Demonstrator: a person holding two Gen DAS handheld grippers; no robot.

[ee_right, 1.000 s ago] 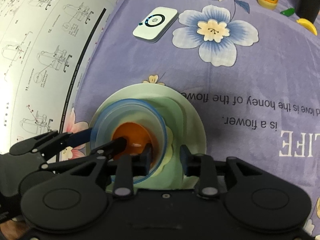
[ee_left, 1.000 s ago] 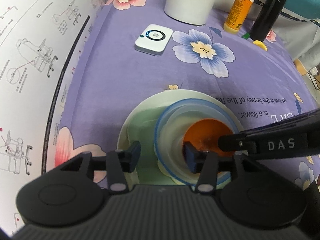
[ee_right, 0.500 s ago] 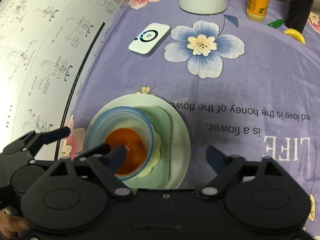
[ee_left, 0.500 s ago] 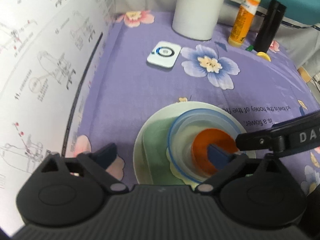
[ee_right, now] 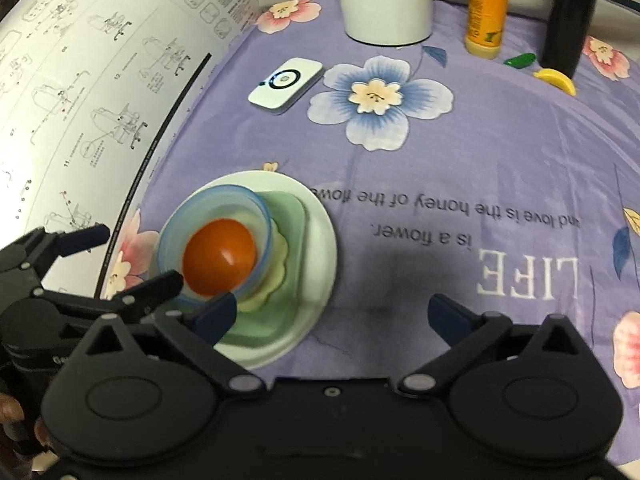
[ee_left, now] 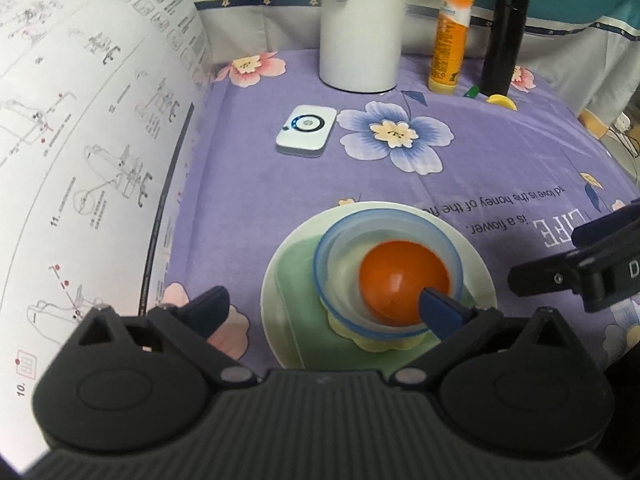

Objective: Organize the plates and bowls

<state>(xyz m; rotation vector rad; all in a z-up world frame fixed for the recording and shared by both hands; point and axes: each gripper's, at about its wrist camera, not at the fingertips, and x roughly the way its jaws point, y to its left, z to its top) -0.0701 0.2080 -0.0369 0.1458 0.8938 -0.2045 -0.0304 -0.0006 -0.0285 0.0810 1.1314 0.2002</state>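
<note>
Centrally on table: orange bowl [ee_left: 404, 278] nested in blue-rimmed bowl [ee_left: 384, 240], over green dish [ee_right: 288, 208] and white plate [ee_left: 476, 252], probably for compact storage. Left gripper [ee_left: 324, 308] and right gripper [ee_right: 332, 316] both spread wide, empty, near stack.

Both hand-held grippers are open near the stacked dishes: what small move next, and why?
Probably draw both back clear: the orange bowl sits nested in the blue-rimmed bowl on the white plate, and neither the left hand-held gripper nor the right hand-held gripper holds anything.
</note>
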